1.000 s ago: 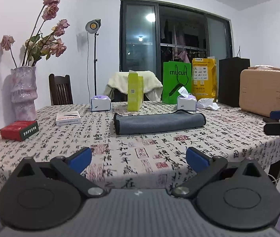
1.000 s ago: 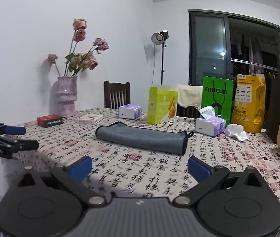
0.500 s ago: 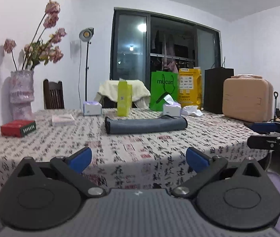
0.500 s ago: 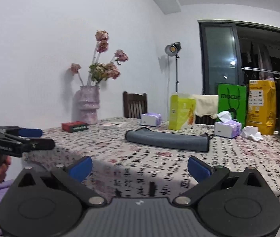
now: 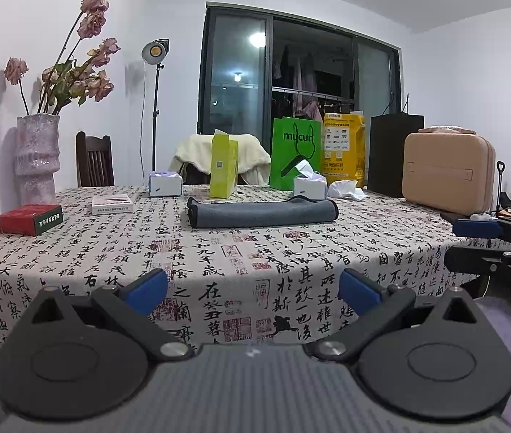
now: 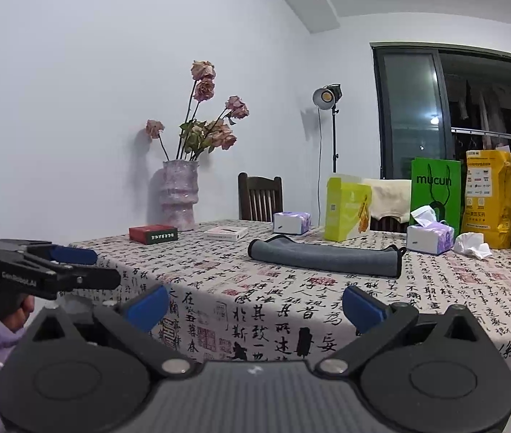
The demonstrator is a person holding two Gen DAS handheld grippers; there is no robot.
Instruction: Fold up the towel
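The far right of the right wrist view is cut off: only a brown sliver of the tan case (image 5: 448,171) is caught there, and the black box (image 5: 395,155) beside it is clipped by the frame edge. The printing on the yellow bag (image 6: 486,198) is too small to be read. The lower part of each view is taken up by the gripper body, so the near edge of the bench (image 5: 255,252) is hidden behind it.

The left gripper (image 5: 252,288) is held off the near edge of the bench, its blue pads spread wide, nothing between them. The right gripper (image 6: 255,305) is likewise spread and empty, held off the bench's near corner. Each gripper is glimpsed from the side in the other's view, fingers apart.

The grey towel (image 5: 262,213) is seen lying folded into a long narrow strip on the patterned tablecloth, past the middle of the bench, well apart from both grippers.

Behind the towel a lime-green box (image 5: 223,166) is stood upright, with a tissue box (image 5: 165,184) to one side and a second tissue box (image 5: 309,186) and a crumpled tissue (image 5: 347,189) to the other. A green bag (image 5: 295,153) is set behind those. Toward the wall, a red box (image 5: 30,219), a flat white box (image 5: 112,204) and a vase of dried roses (image 5: 37,158) are lined up. A chair (image 5: 95,160) and a lamp on a stand (image 5: 155,52) are seen beyond.
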